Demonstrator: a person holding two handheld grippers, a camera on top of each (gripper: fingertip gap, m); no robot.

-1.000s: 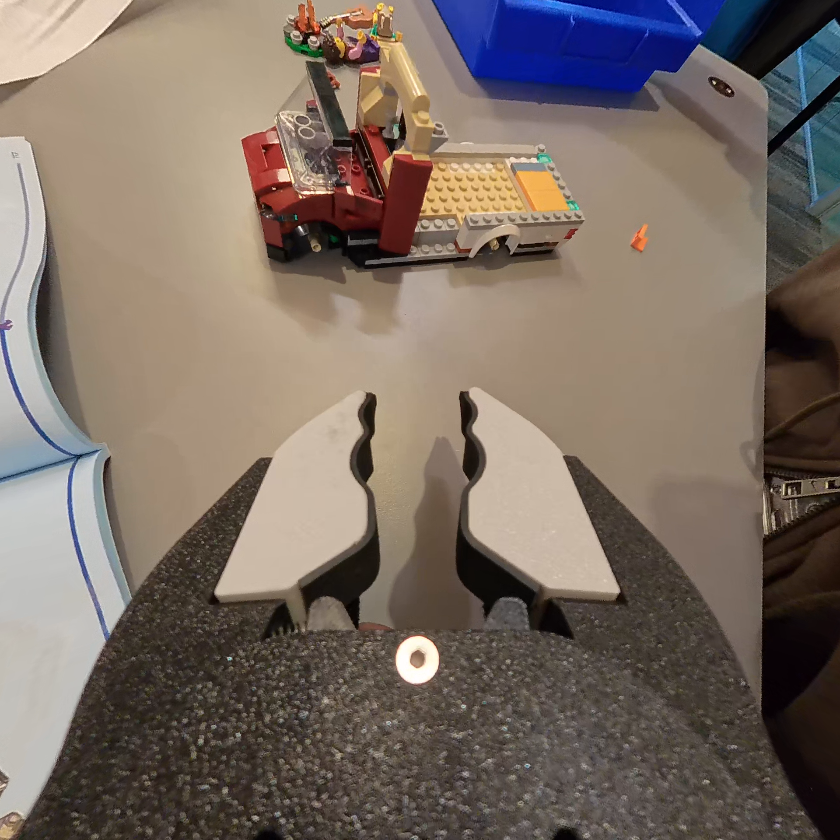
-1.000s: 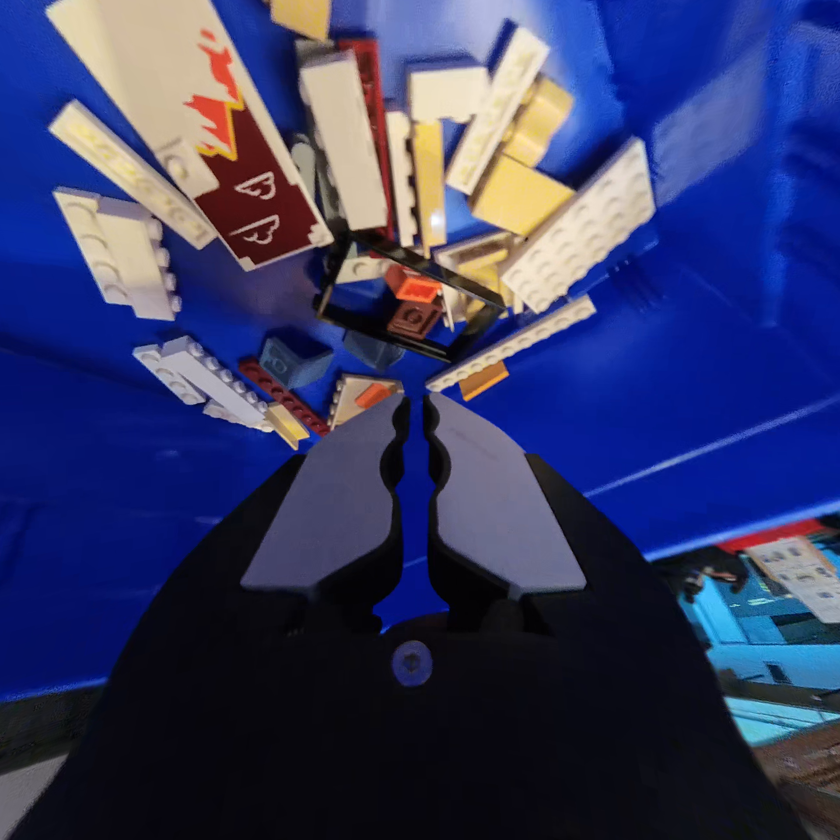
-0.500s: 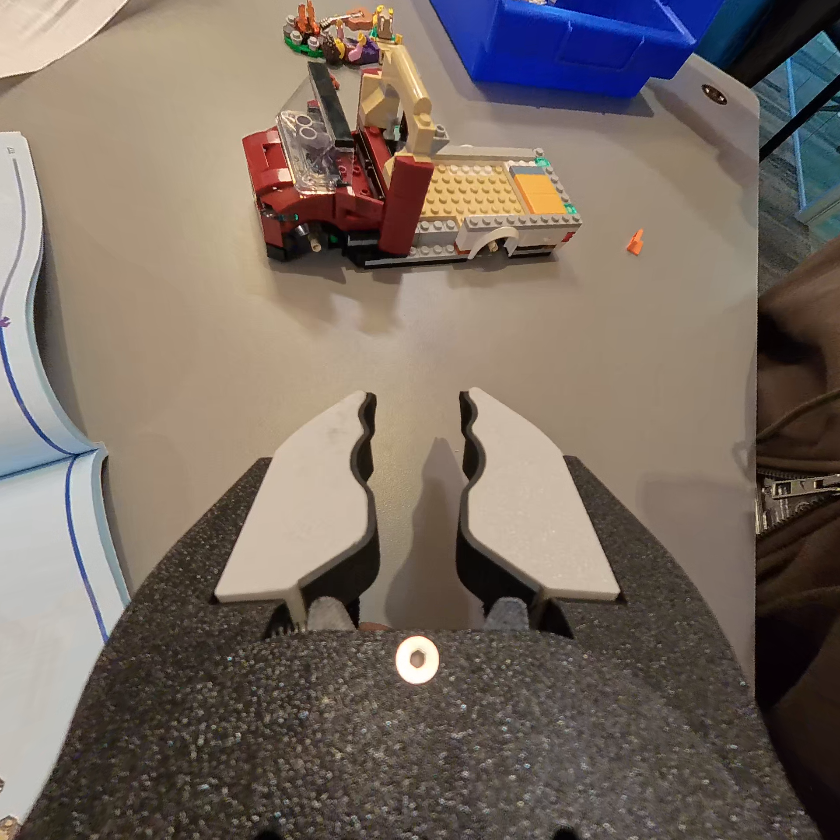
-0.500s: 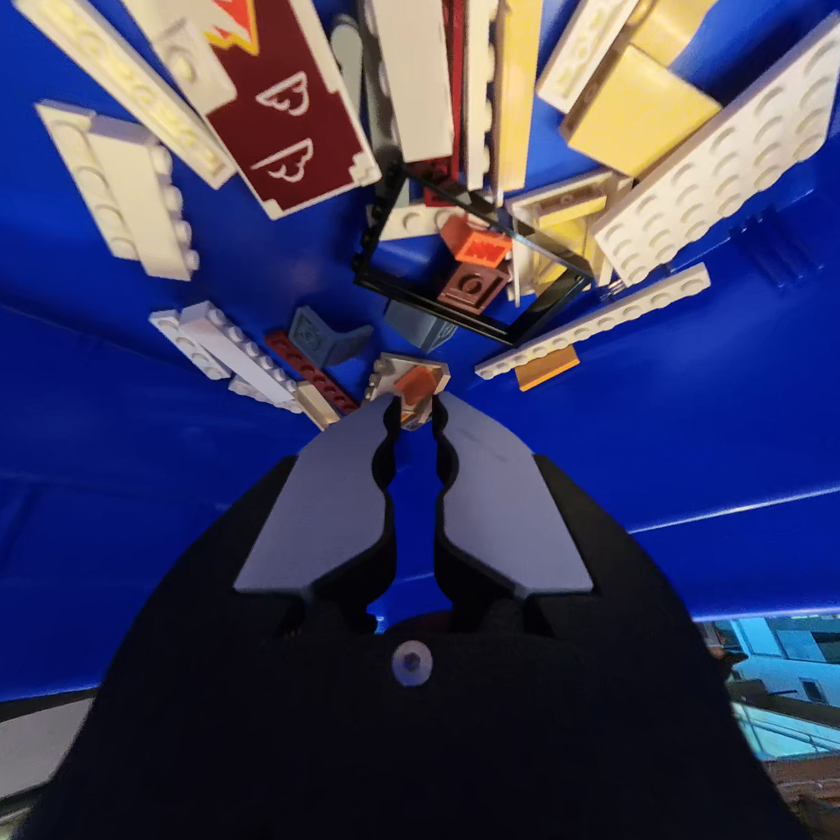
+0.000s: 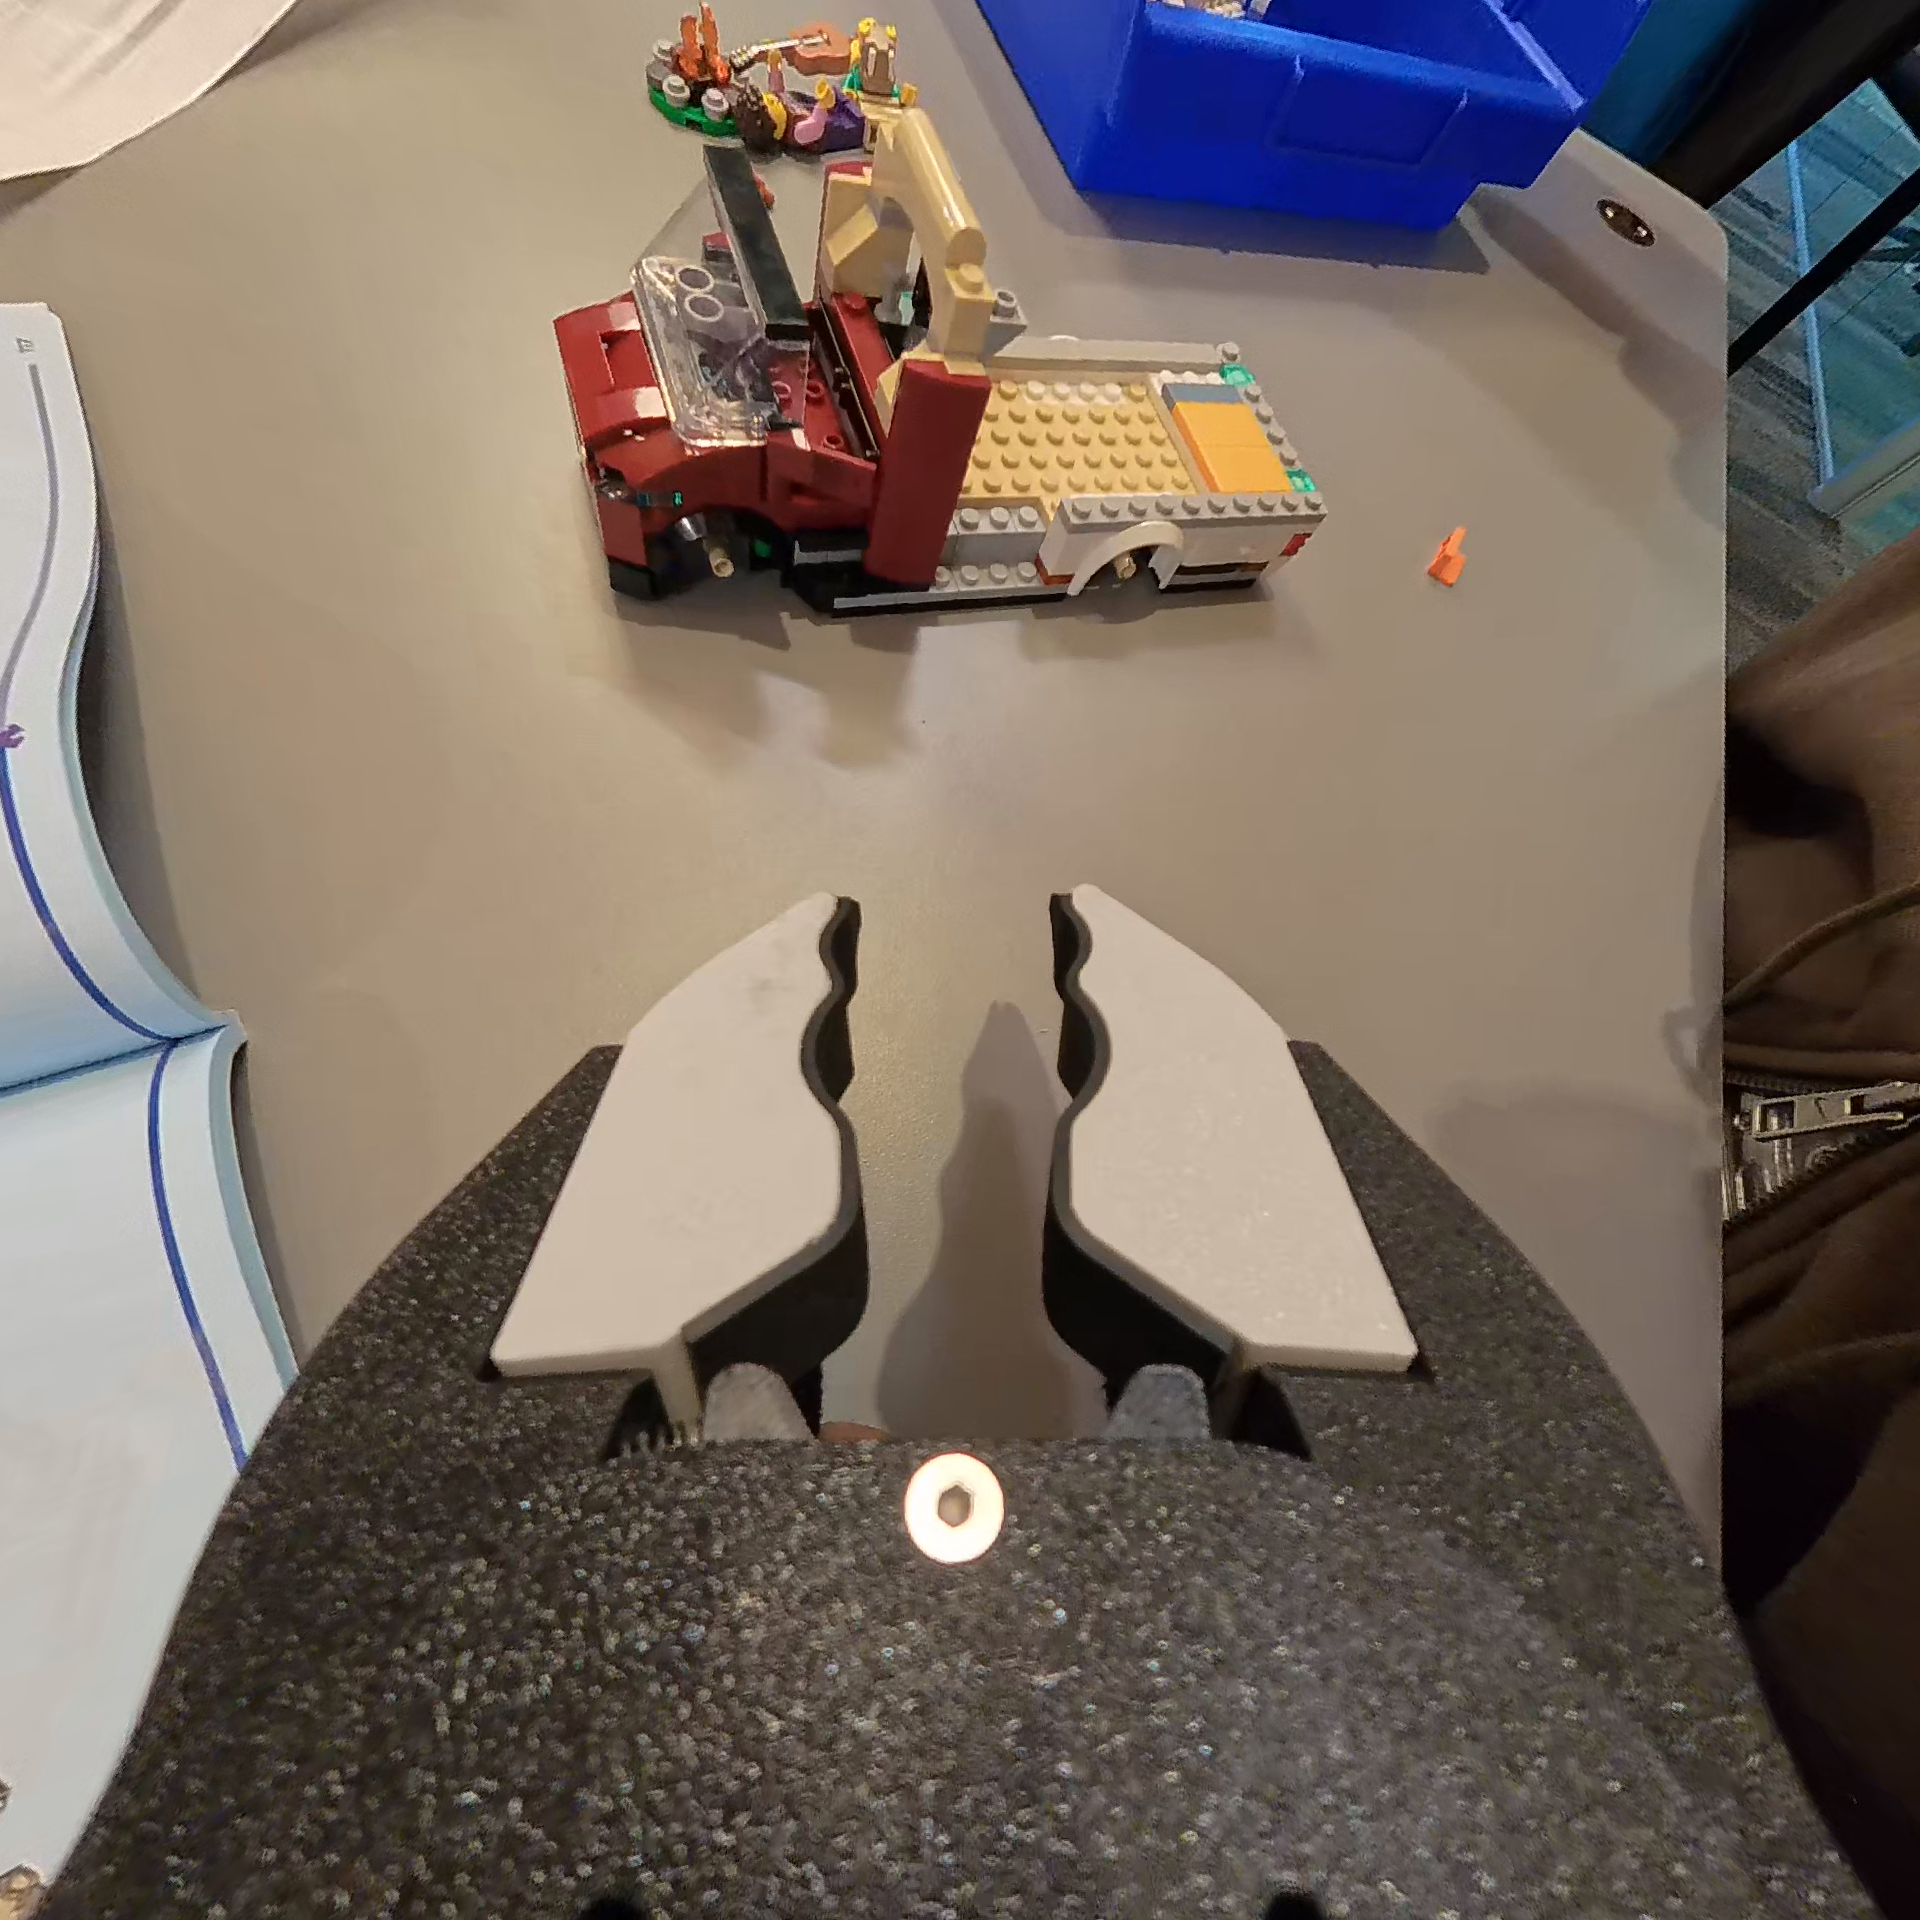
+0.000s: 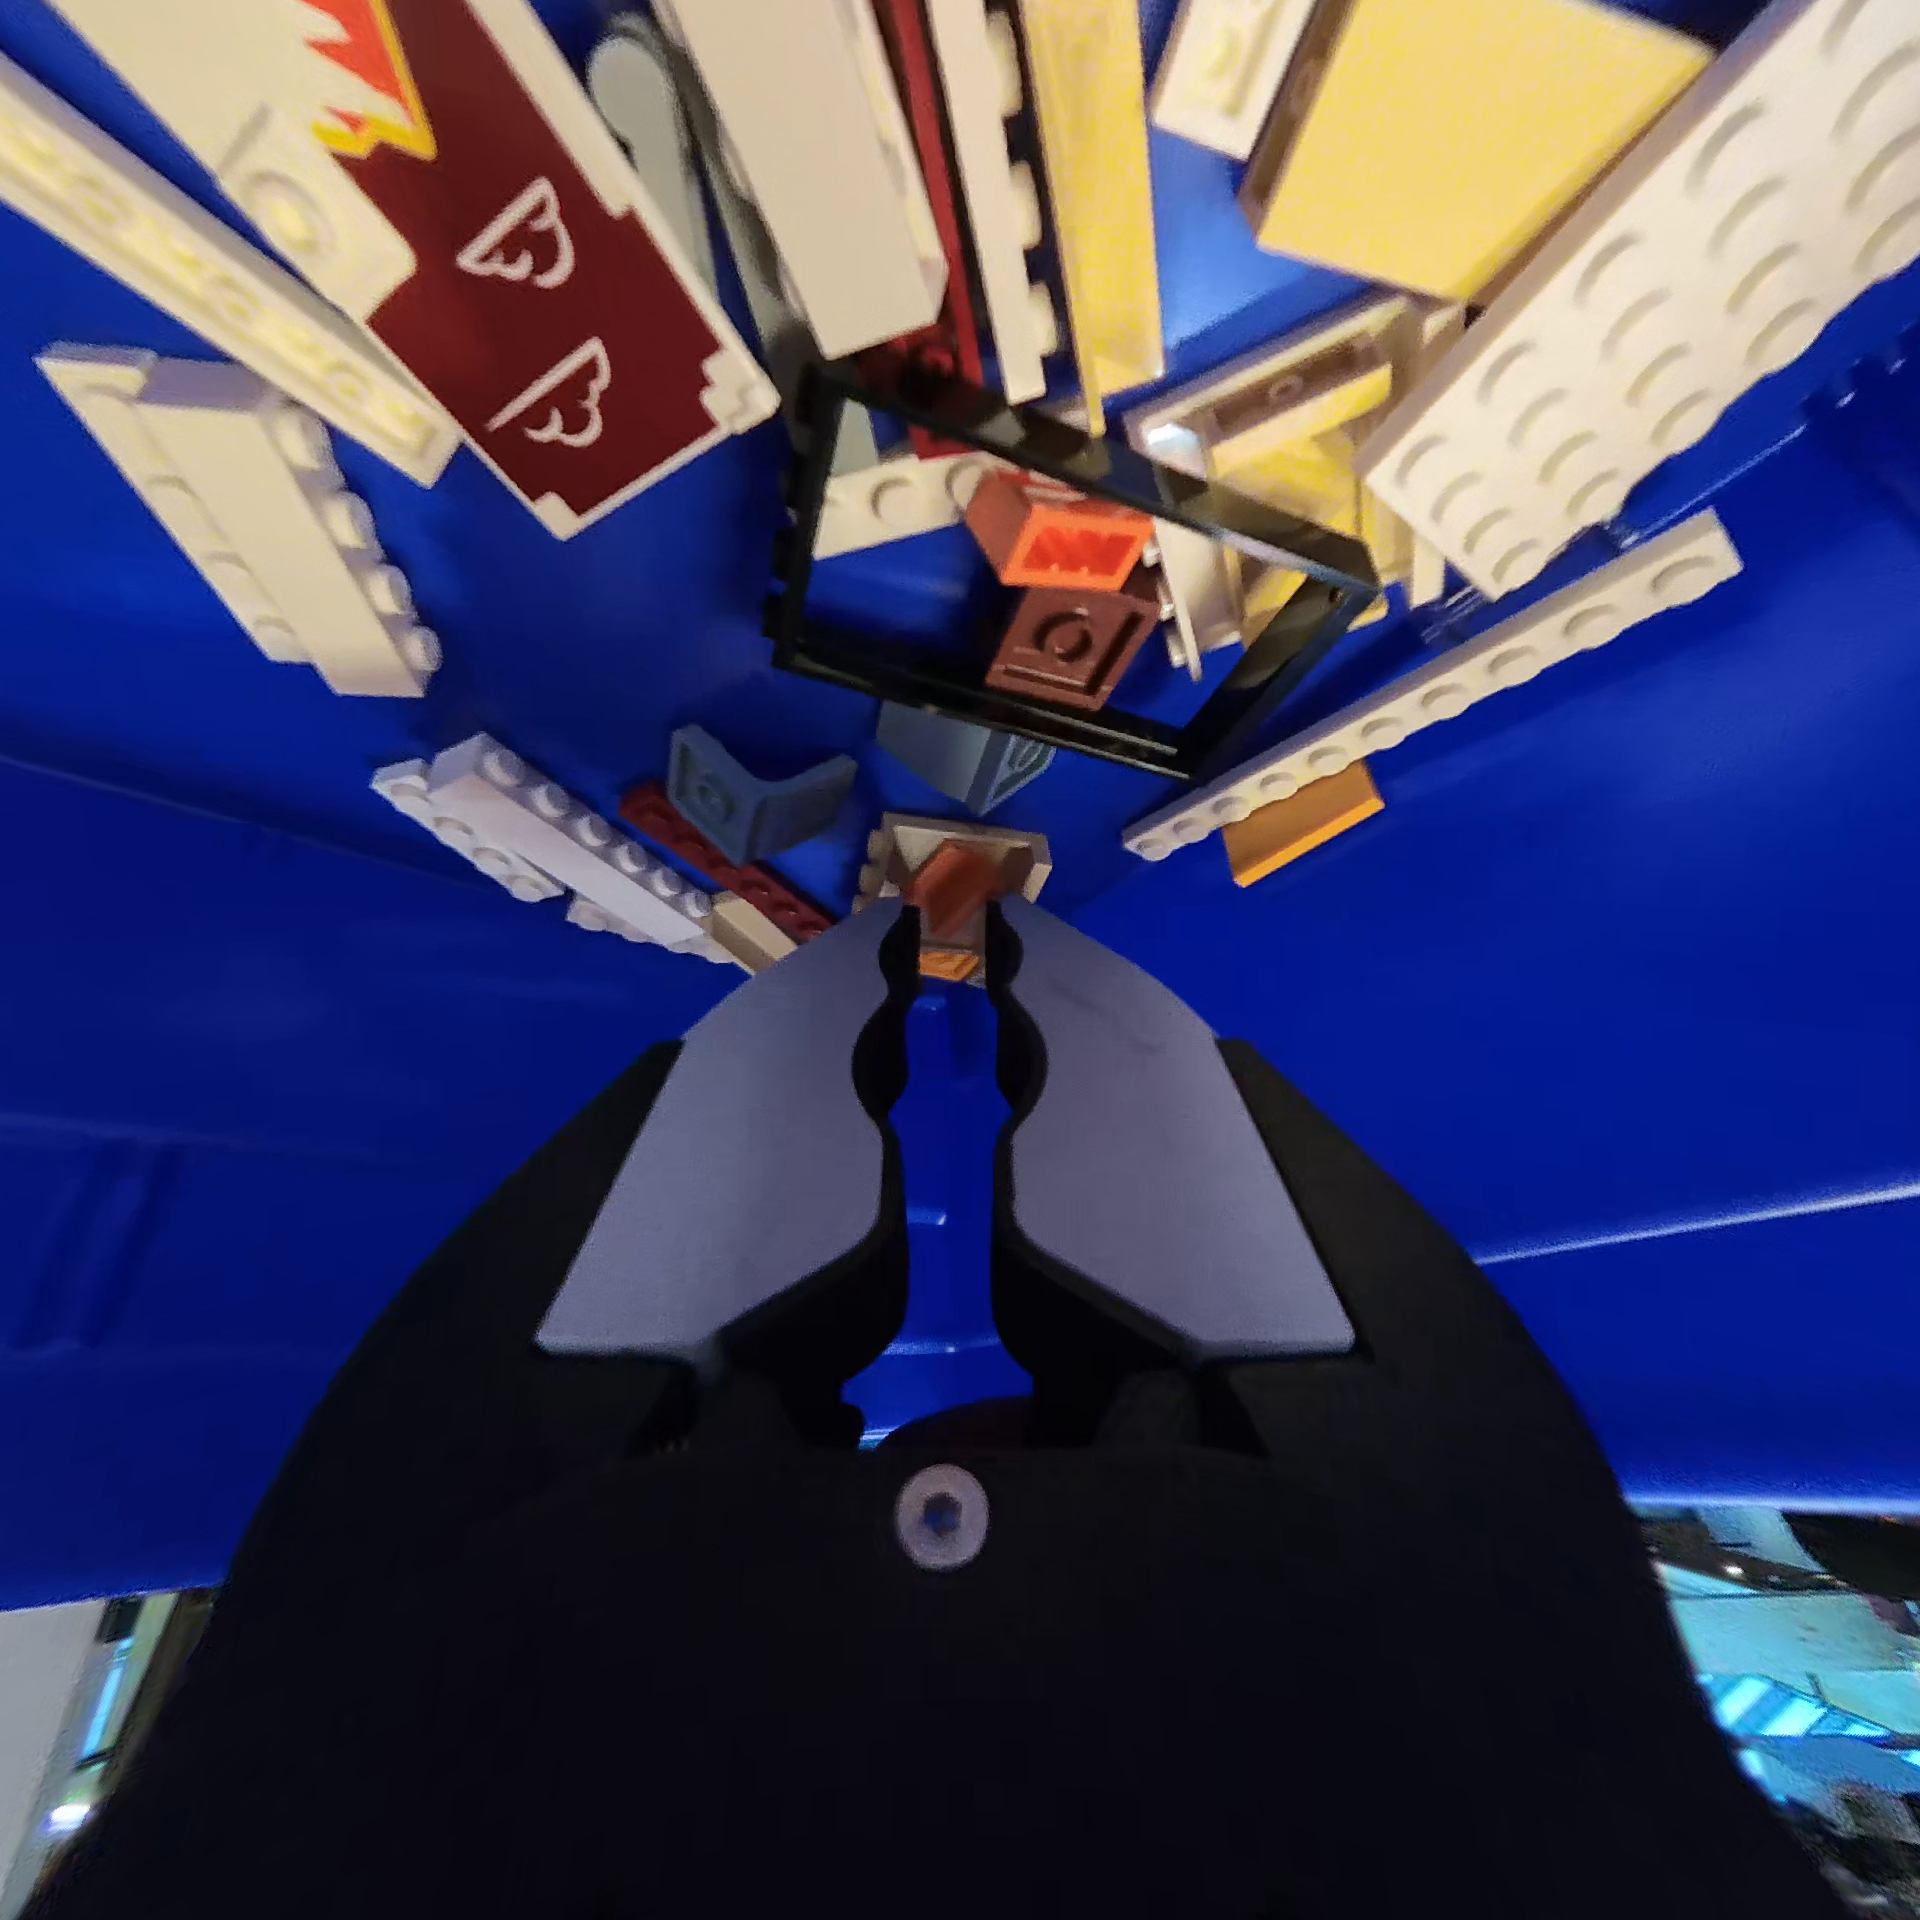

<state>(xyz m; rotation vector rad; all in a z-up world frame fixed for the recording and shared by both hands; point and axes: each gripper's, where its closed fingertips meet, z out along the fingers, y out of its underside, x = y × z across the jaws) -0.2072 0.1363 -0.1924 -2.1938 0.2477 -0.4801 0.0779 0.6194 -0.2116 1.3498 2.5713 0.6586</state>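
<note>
at the left edge of the surface (image 5: pixel 312 623) an open booklet (image 5: pixel 62 1039) lies; its print is too small to read. the left gripper (image 5: pixel 954 914) hangs over bare surface, jaws spread and bare, as a second ago, with clear room up to the brick truck (image 5: pixel 935 457). an orange piece (image 5: pixel 1447 557) lies near the right edge, the blue bin (image 5: pixel 1299 114) at the far corner. the right gripper (image 6: pixel 948 920) has pushed deeper into the bin; its jaws, nearly together a second ago, now seem to pinch a small tan and orange piece (image 6: pixel 961 878), pads against its sides, though blurred. beyond lie a black frame (image 6: pixel 1060 592) and a dark red printed tile (image 6: pixel 540 291).
</note>
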